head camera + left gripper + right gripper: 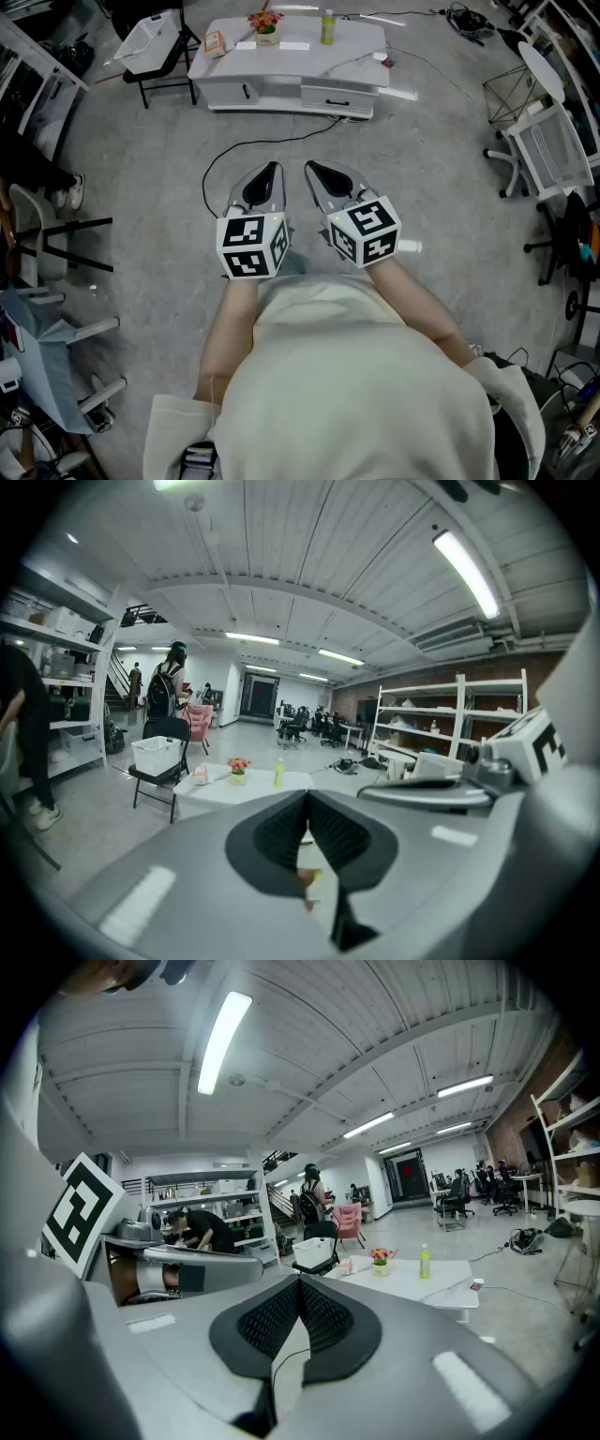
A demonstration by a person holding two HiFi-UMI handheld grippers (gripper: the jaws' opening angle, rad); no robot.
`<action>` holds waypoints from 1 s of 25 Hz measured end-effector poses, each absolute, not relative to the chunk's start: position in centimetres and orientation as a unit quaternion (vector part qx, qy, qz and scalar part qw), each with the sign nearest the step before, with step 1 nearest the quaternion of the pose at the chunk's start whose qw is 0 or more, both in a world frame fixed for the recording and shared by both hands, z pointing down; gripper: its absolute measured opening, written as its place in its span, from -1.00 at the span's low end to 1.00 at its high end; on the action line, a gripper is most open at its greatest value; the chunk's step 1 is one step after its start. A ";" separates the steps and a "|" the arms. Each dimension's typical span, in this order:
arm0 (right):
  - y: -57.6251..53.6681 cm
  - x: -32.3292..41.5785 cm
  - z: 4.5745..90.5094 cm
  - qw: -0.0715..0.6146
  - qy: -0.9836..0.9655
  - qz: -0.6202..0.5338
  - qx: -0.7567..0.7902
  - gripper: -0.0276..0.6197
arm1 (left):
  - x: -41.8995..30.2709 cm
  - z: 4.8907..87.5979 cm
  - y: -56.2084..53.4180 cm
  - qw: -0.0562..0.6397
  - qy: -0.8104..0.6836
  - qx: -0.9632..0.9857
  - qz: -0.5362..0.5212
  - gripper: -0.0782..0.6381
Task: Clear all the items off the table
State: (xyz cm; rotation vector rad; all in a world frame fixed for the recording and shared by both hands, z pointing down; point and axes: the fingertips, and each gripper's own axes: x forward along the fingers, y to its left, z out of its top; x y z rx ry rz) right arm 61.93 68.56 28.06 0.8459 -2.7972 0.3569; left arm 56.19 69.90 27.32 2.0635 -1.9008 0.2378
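A low white table [281, 70] stands across the floor ahead of me. On it are a small pot of flowers [265, 26], a green bottle [328, 26], a small orange box [214, 43] and a white flat item [284, 45]. Both grippers hang in the air well short of it, side by side. My left gripper [273, 170] is shut with nothing in it, and my right gripper [311, 170] is shut and empty too. The left gripper view shows the table [248, 785] with flowers [238, 766] and bottle [278, 772]. In the right gripper view they appear as table [412, 1279], flowers [380, 1257], bottle [425, 1261].
A black folding chair holding a white basket [148, 37] stands left of the table. A black cable [234, 155] runs over the floor from the table. White chairs [548, 145] stand at the right, grey chairs [47, 337] at the left. People [202, 1232] stand by distant shelves.
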 end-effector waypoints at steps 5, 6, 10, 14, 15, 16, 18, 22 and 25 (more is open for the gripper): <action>68.0 61.2 27.9 0.093 -0.946 0.118 0.287 -0.92 | 55.2 27.6 69.3 0.166 -0.670 0.719 0.082 -0.76; 68.0 61.1 28.0 0.094 -0.946 0.118 0.287 -0.92 | 55.0 27.7 69.3 0.167 -0.671 0.718 0.083 -0.76; 67.7 60.8 28.4 0.098 -0.945 0.120 0.288 -0.92 | 54.7 28.1 69.1 0.172 -0.671 0.717 0.083 -0.75; 67.6 60.2 28.6 0.101 -0.946 0.120 0.284 -0.92 | 54.3 28.4 68.9 0.176 -0.669 0.717 0.084 -0.75; 67.4 60.1 28.5 0.101 -0.946 0.120 0.284 -0.92 | 54.2 28.3 68.8 0.177 -0.669 0.717 0.084 -0.75; 67.3 59.9 28.5 0.102 -0.946 0.119 0.284 -0.92 | 54.1 28.3 68.6 0.178 -0.668 0.717 0.082 -0.76; 66.8 59.7 28.4 0.102 -0.946 0.117 0.286 -0.92 | 53.8 28.2 68.2 0.178 -0.668 0.718 0.081 -0.76; 65.8 59.1 28.1 0.092 -0.944 0.124 0.291 -0.92 | 52.9 28.2 67.3 0.176 -0.667 0.720 0.081 -0.76; 64.9 58.5 27.8 0.085 -0.943 0.129 0.293 -0.92 | 52.4 28.2 66.3 0.175 -0.662 0.724 0.082 -0.75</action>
